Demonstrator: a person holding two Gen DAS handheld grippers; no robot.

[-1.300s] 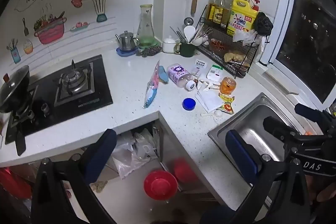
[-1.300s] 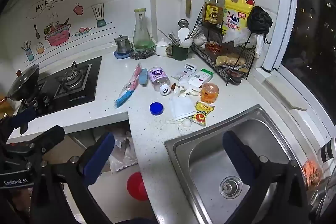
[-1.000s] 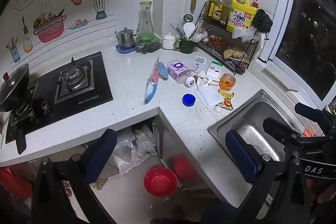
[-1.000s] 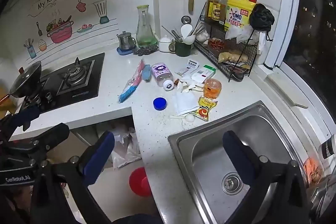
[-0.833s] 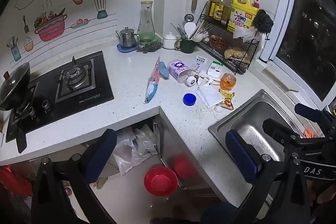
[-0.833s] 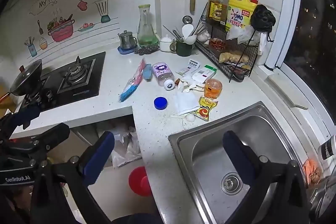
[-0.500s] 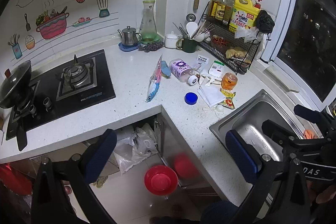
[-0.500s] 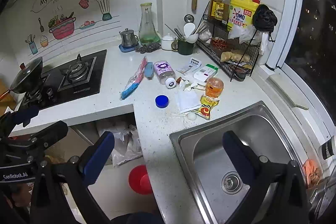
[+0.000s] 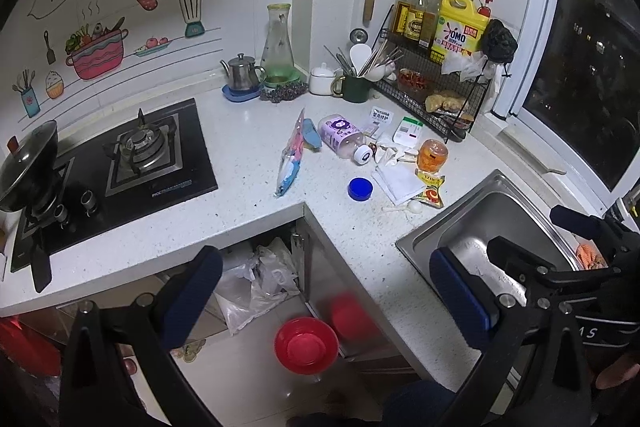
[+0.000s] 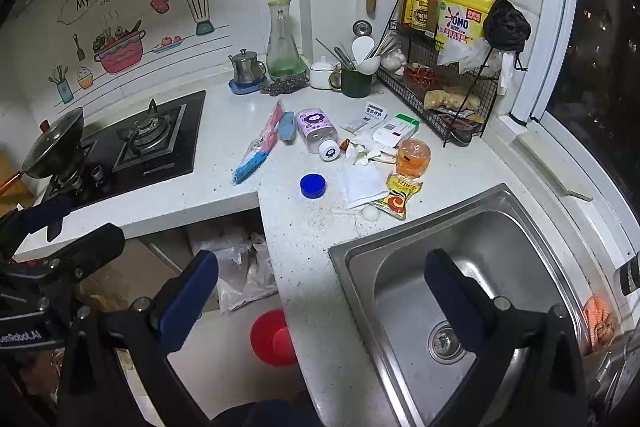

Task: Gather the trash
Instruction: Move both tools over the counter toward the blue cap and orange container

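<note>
Looking along our left gripper [image 9: 324, 291], jaws wide and empty, we see the trash [image 9: 394, 163] lying far ahead, slightly right, on the counter [image 9: 248, 163].

From our right gripper [image 10: 320, 287], likewise agape and empty, the trash [image 10: 360, 167] sits straight ahead and nearer, we judge.

Bench front strip: the speckled bench [image 10: 304, 247] lies bare between its near edge and the blue cap [image 10: 313, 185], giving an open way in.
Litter cluster: the lying bottle [image 10: 318, 133], white tissue [image 10: 362, 185], yellow sachet [image 10: 396, 200] and orange jar [image 10: 413, 157] sit close together, some touching, with little room between them.
Right flank: the sink [image 10: 460, 291] opens just beside the sachet.
Back: a wire rack [image 10: 444, 95] and green mug [image 10: 356, 81] wall off the far side.
Left: the stove [image 10: 132, 151] lies well apart, with bare bench before the flat packet [image 10: 258, 149].
</note>
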